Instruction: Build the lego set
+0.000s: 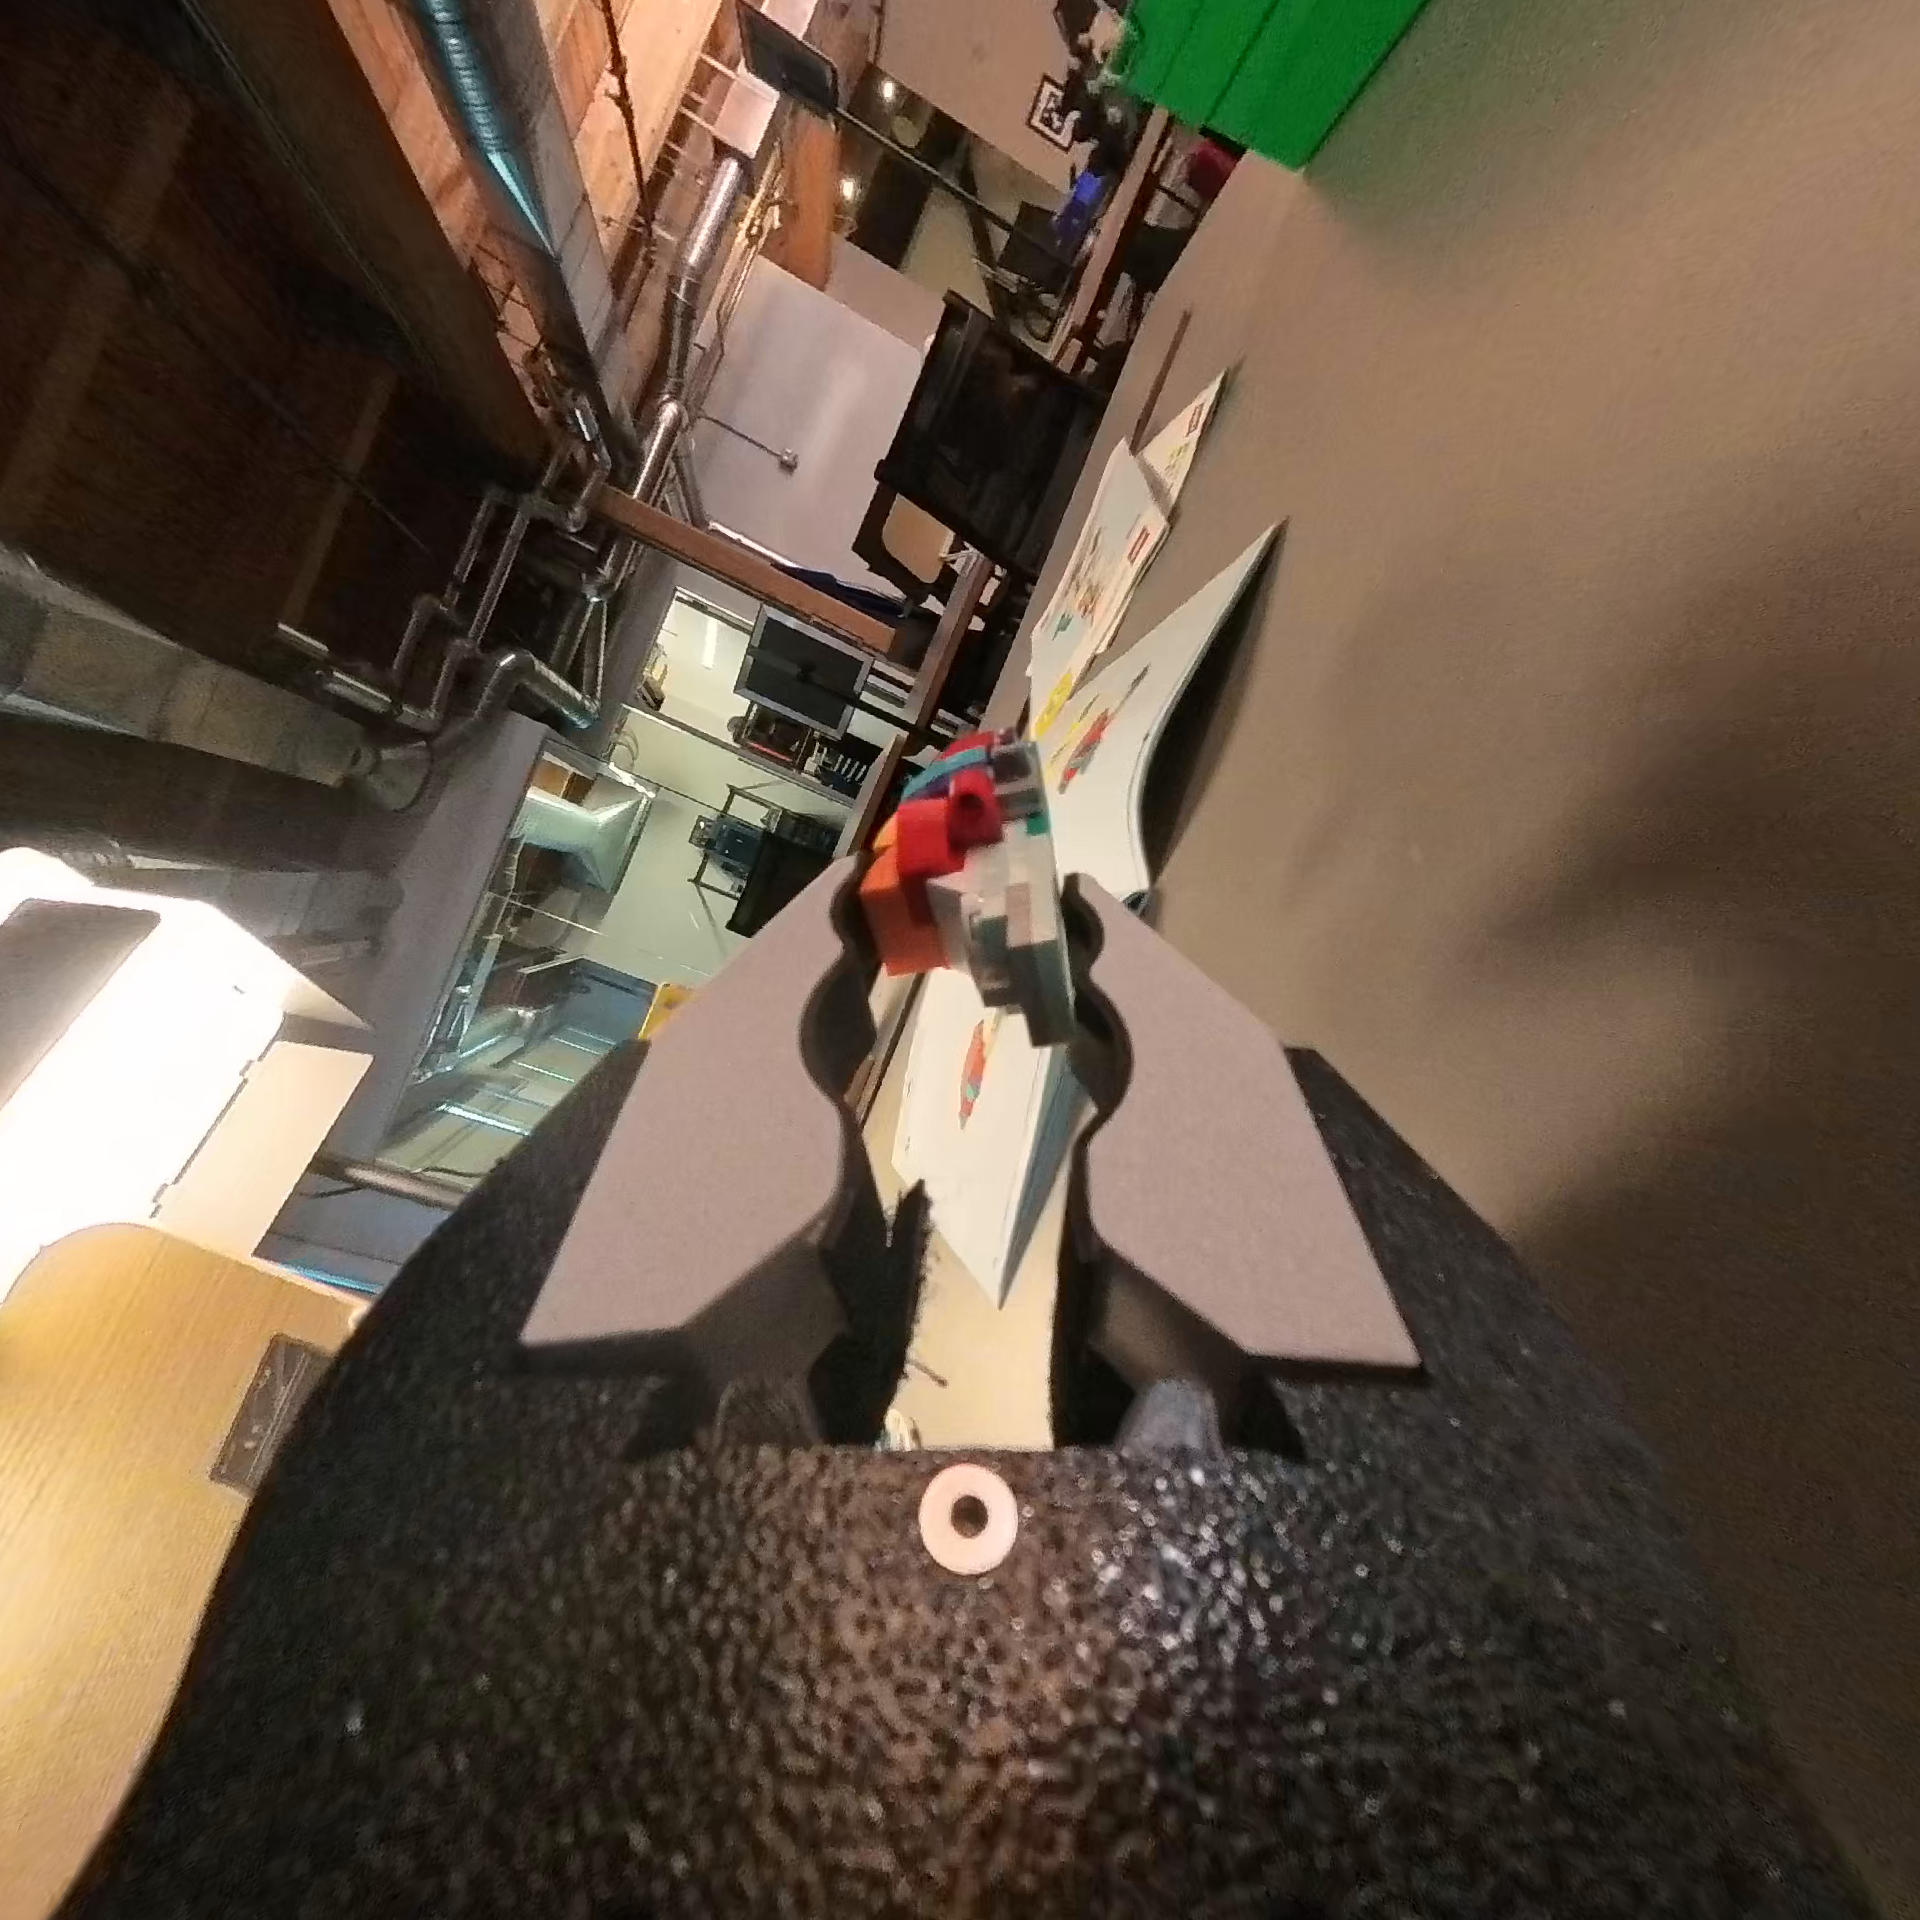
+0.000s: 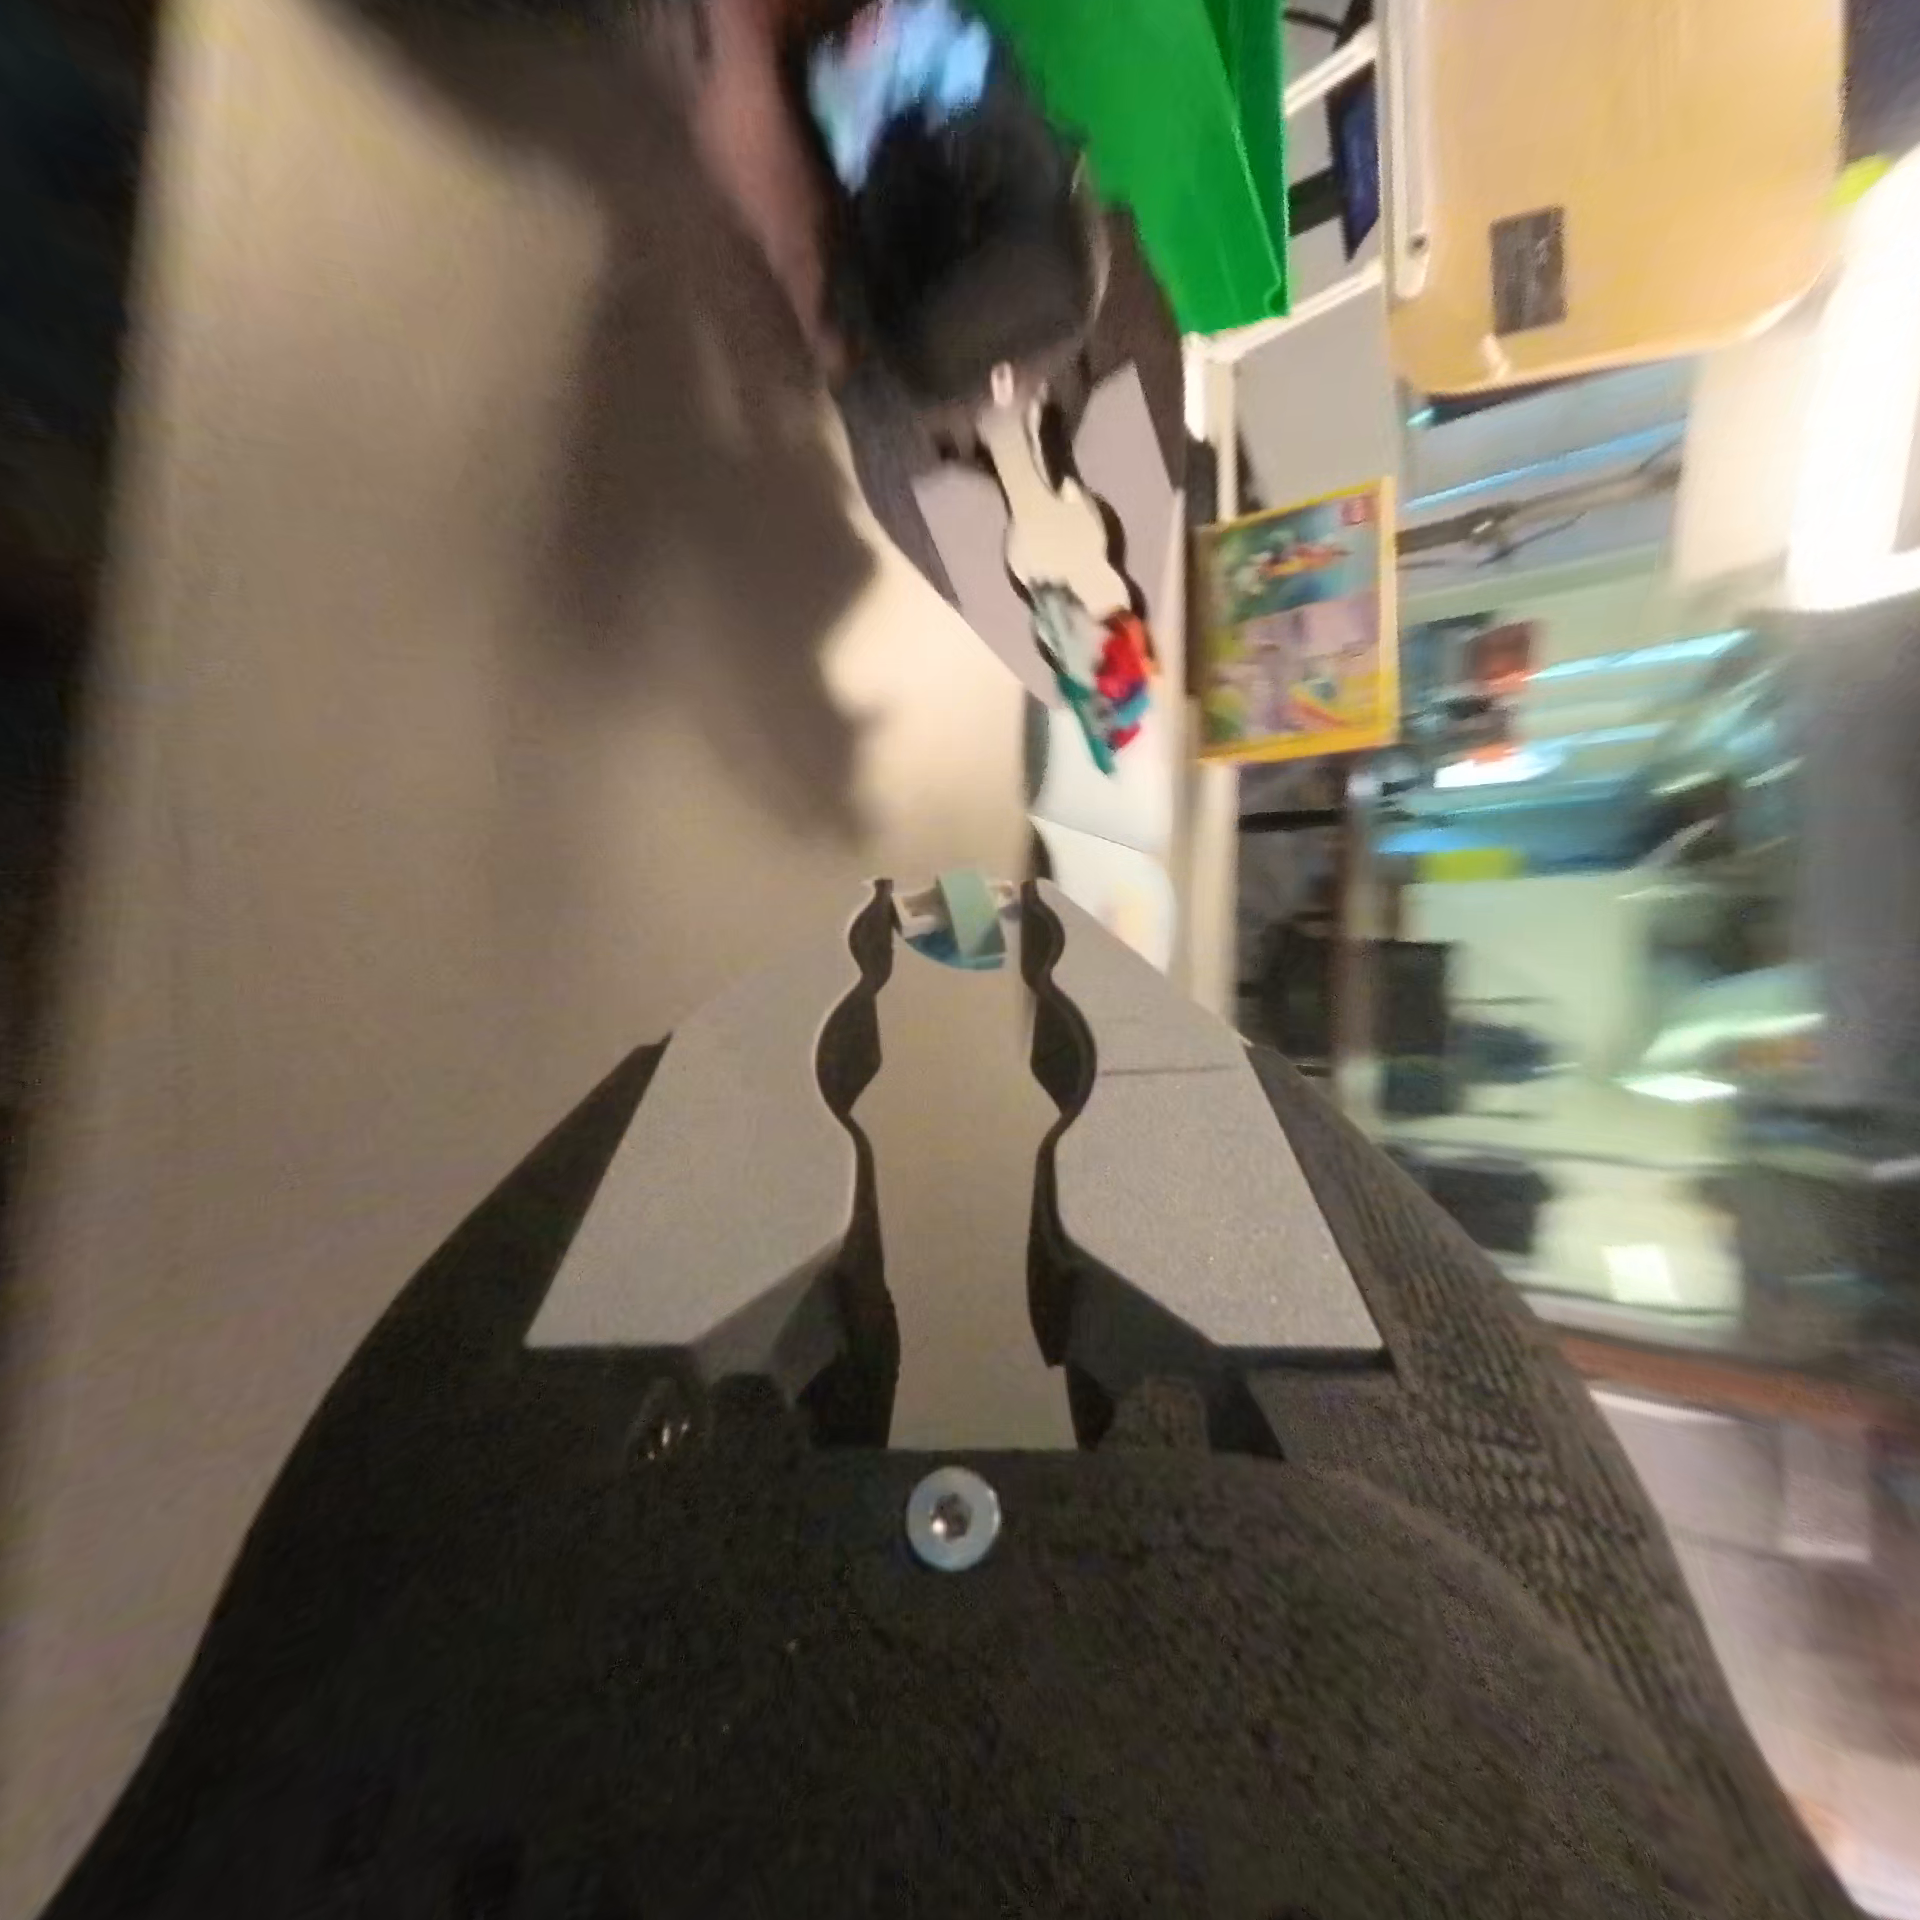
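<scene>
My left gripper point(image 1: 961, 914) is shut on a small lego model point(image 1: 961, 883) of red, orange, grey and teal bricks, held in the air over the grey table point(image 1: 1558, 623). It also shows in the right wrist view point(image 2: 1086, 634), farther off, with the model point(image 2: 1101, 675) at its tips. My right gripper point(image 2: 951, 904) is shut on a small pale teal and white lego piece point(image 2: 961, 920) at its fingertips. Both views are rolled on their side and the right one is blurred.
Open instruction booklets point(image 1: 1132, 644) lie on the table beyond the model, another point(image 1: 987, 1122) under the left gripper. A yellow lego box point(image 2: 1299, 623) stands behind. A green box point(image 1: 1247, 73) sits at the table's far end. Shelves and room clutter lie beyond the table edge. The gap from one gripper's tips to the other's is roughly 20 cm.
</scene>
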